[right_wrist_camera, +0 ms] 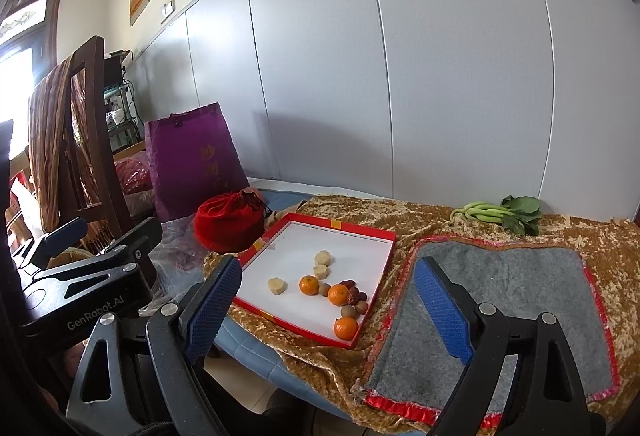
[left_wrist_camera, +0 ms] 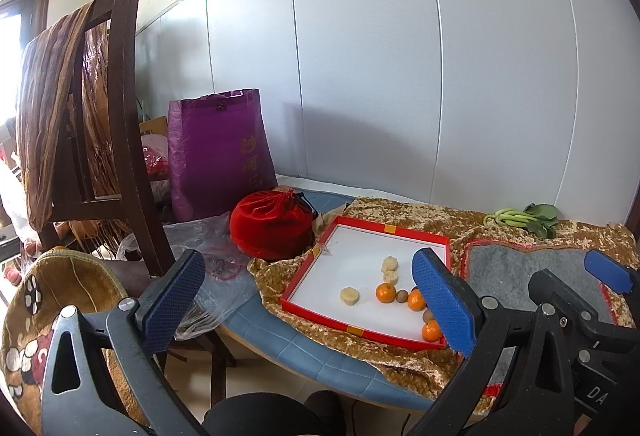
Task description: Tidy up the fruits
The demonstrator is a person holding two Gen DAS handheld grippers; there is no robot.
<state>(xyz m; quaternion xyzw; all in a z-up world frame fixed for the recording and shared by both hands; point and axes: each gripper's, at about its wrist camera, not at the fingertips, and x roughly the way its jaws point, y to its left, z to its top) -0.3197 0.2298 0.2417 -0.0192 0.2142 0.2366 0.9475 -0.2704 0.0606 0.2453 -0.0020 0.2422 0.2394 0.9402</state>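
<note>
A red-rimmed white tray [left_wrist_camera: 360, 226] [right_wrist_camera: 340, 226] lies on the gold cloth. It holds three oranges [right_wrist_camera: 309, 284], three pale peeled pieces [right_wrist_camera: 322, 258], small brown round fruits [right_wrist_camera: 347, 312] and red dates [right_wrist_camera: 353, 295]. In the left wrist view an orange [left_wrist_camera: 385, 292] and a pale piece [left_wrist_camera: 349, 295] show. My left gripper [left_wrist_camera: 308, 300] is open and empty, held above the table's near edge in front of the tray. My right gripper [right_wrist_camera: 328, 310] is open and empty, to the right, in front of the tray and a grey mat [right_wrist_camera: 520, 296].
A red drawstring pouch [left_wrist_camera: 272, 226] and a purple bag [left_wrist_camera: 218, 151] stand behind the tray's left. Green leafy vegetables [right_wrist_camera: 500, 213] lie at the back right. A wooden chair [left_wrist_camera: 116, 123] draped with cloth stands left. Clear plastic [left_wrist_camera: 212, 256] lies by the pouch.
</note>
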